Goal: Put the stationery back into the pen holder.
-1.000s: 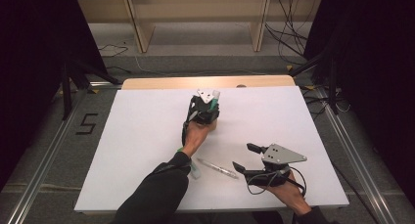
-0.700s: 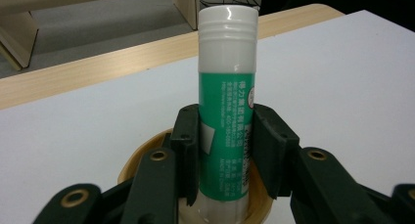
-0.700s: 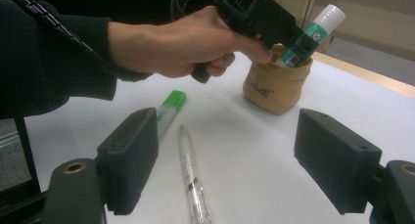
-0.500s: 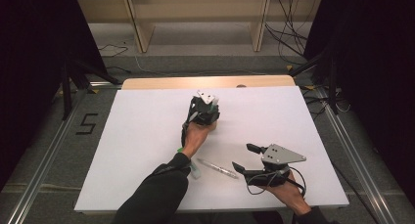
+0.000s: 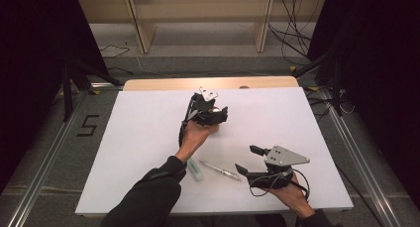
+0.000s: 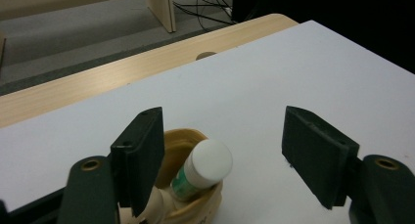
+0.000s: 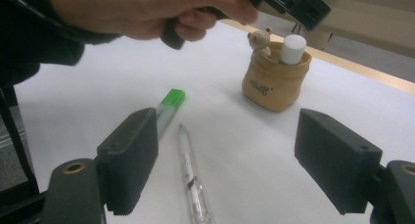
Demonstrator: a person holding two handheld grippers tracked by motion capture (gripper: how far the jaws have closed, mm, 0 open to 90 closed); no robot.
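Note:
A tan fabric pouch (image 7: 274, 84) stands on the white sheet, holding a white-capped stick (image 7: 292, 49) and a small bear figure (image 7: 259, 40). My left gripper (image 6: 221, 136) hovers just above the pouch (image 6: 195, 204). Its jaws have just been opening and now stand wide apart, with the stick's cap (image 6: 210, 160) below them and untouched. In the high view this gripper (image 5: 205, 110) is mid-table. My right gripper (image 5: 246, 158) rests open near the front right. A clear pen (image 7: 191, 175) and a green-capped marker (image 7: 166, 109) lie in front of its jaws (image 7: 227, 155).
The white sheet (image 5: 133, 138) covers most of the table. A bare wooden strip (image 5: 163, 83) runs along the far edge. The pen (image 5: 220, 170) and marker (image 5: 194, 170) lie between the two forearms. Pale shelving (image 5: 198, 19) and cables sit on the floor beyond.
The left gripper has lifted a little above the pouch. The right gripper, pen and marker have stayed where they were.

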